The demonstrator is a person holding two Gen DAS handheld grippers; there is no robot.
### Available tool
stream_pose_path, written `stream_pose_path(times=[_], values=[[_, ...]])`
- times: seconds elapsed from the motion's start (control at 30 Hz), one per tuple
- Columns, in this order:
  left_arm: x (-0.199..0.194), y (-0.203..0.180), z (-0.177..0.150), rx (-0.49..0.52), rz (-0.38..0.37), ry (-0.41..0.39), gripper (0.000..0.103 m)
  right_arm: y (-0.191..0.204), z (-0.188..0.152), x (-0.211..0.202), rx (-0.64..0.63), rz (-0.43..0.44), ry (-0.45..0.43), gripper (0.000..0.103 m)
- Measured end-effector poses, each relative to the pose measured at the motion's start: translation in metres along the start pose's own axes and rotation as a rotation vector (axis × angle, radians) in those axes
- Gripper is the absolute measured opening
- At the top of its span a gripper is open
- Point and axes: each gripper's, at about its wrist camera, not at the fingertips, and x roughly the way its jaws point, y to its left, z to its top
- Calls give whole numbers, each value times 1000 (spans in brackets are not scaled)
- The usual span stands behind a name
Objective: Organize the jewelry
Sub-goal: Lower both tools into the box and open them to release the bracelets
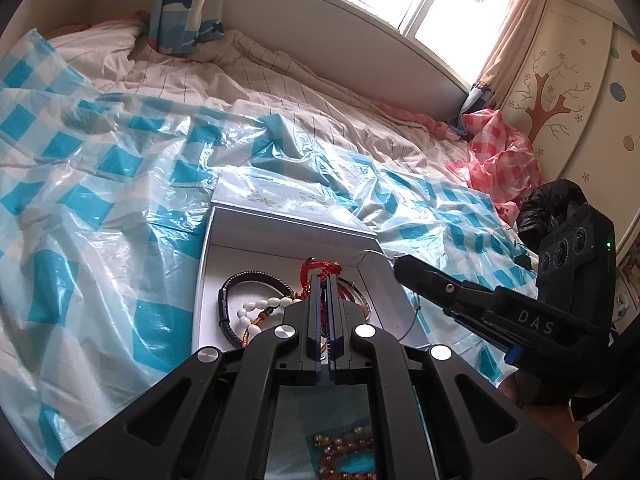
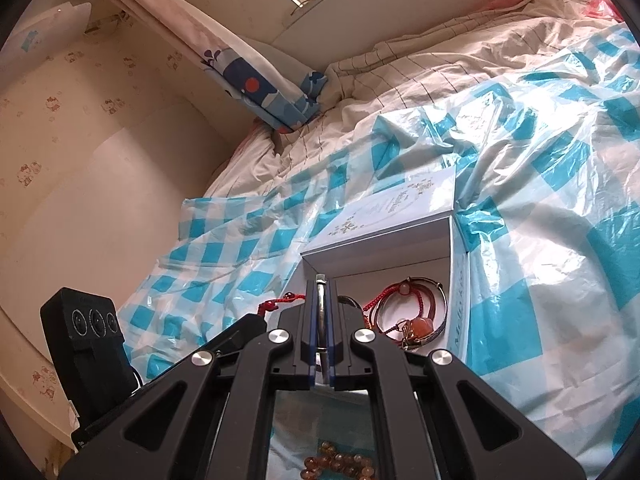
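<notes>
Left gripper (image 1: 323, 280) is pinching the red cord bracelet (image 1: 316, 270) directly above the white box (image 1: 202, 280). Right gripper (image 2: 321, 280), alongside over that box, is clamping a silver bangle (image 2: 321, 304) edge-on.

Amber beads (image 1: 344, 452) run off the bottom edge, partly behind the left gripper (image 1: 323, 280). The gripper also covers the box's (image 1: 208, 264) near side. The lid's (image 2: 396, 200) lettering is too small to read.
</notes>
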Motion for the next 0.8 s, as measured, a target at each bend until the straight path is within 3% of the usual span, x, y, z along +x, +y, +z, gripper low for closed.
stream_pose_path(times=[0.13,0.47,0.57,0.67,0.8], values=[[13,2,-2,-3,12,30,2,-4,-1,12,0,-17,29,5],[27,7,-5,32,167,86,3,-16,-6,30,-12,-113,75,6],[28,8,-5,43,209,97,9,-16,-7,32,-27,-144,78,6],[27,8,-4,56,236,96,15,-15,-7,32,-42,-168,69,19],[25,6,-2,64,248,89,21,-12,-5,30,-58,-177,56,22]])
